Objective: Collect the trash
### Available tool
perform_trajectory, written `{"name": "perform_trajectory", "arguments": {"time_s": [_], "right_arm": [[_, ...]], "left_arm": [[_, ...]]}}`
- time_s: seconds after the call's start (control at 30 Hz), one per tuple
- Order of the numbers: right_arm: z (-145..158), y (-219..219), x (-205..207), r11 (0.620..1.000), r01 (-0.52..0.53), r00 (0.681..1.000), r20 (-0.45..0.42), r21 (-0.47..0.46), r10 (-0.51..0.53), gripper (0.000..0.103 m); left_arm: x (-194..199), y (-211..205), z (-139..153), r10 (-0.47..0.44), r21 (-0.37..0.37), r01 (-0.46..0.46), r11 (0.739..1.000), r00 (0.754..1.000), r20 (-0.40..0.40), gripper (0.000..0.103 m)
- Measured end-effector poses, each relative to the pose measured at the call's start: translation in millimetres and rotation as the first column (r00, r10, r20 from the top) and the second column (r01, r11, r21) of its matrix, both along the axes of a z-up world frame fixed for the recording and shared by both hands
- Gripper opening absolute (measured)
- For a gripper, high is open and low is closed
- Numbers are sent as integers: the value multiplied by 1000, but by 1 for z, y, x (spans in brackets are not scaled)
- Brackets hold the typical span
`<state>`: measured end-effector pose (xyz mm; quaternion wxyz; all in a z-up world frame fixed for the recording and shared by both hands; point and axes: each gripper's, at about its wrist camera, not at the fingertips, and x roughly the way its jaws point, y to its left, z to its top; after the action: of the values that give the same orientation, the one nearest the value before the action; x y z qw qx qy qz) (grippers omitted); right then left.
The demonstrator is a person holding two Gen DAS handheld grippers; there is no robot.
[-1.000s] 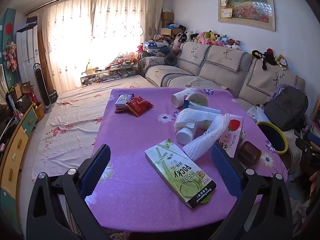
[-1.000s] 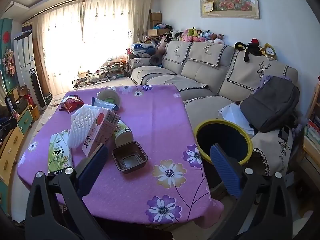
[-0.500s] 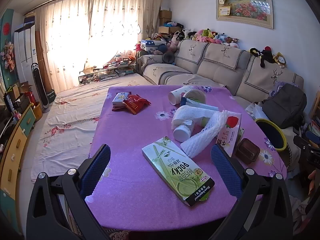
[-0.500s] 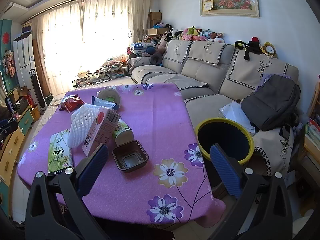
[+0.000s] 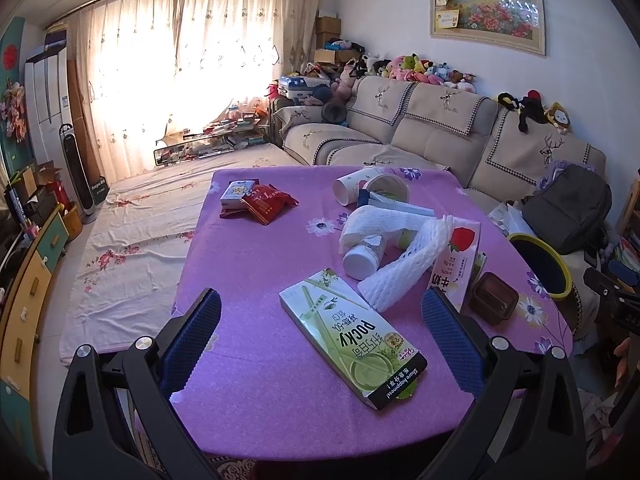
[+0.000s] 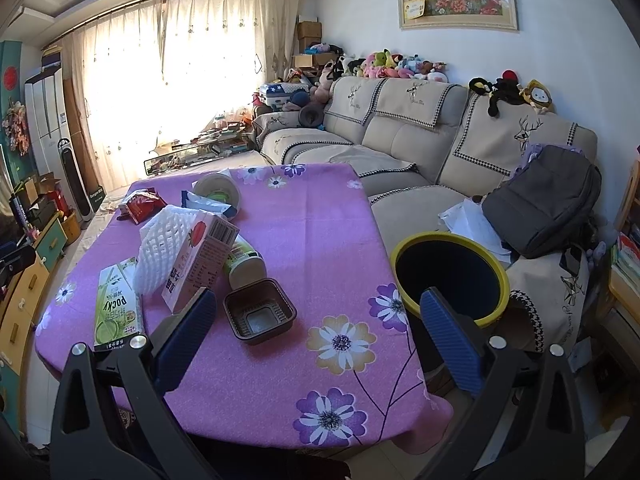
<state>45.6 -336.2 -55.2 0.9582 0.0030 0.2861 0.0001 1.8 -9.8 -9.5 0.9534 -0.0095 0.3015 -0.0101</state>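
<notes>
Your left tongs (image 5: 320, 328) are spread wide apart and gripping nothing, hanging over the near edge of the tabletop (image 5: 248, 264) with its purple flowered cloth. Starting at the far left of that tabletop you've got a red snack wrapper (image 5: 266, 204) lying against a small blue-and-white packet (image 5: 236, 193). Right between your left fingers sits the green Pocky box (image 5: 352, 334), flat and angled, not touching either pad. Just past it is a white bottle (image 5: 362, 258) on its side with a white foam net (image 5: 404, 264) draped over it, and the net leans on a pink strawberry carton (image 5: 460, 258). Behind those, a paper cup (image 5: 352, 188) lies tipped over next to a round paper bowl (image 5: 386, 188).

Moving right, the brown plastic tray (image 6: 259, 316) sits open side up, just beside the carton and the bottle. Your right tongs (image 6: 320, 330) are also wide apart and bare, with the left pad near the tray and the right pad in front of the trash bin (image 6: 436, 240). That bin has a yellow rim and a dark inside, and it stands off the right edge of the tabletop, between it and the sofa (image 6: 400, 148). Furthest right, a gray backpack (image 6: 548, 204) rests on the sofa seat with some white paper (image 6: 464, 216) next to it.
</notes>
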Motion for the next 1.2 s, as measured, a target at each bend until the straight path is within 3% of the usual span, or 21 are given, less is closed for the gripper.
{"name": "perform_trajectory", "arguments": {"time_s": [1.2], "right_arm": [[-2,-4,4,1000,9,1000,-12,11,-9,97]], "left_arm": [[0,-2,-3,-5,-2,5,1000,1000,-7,99]]}}
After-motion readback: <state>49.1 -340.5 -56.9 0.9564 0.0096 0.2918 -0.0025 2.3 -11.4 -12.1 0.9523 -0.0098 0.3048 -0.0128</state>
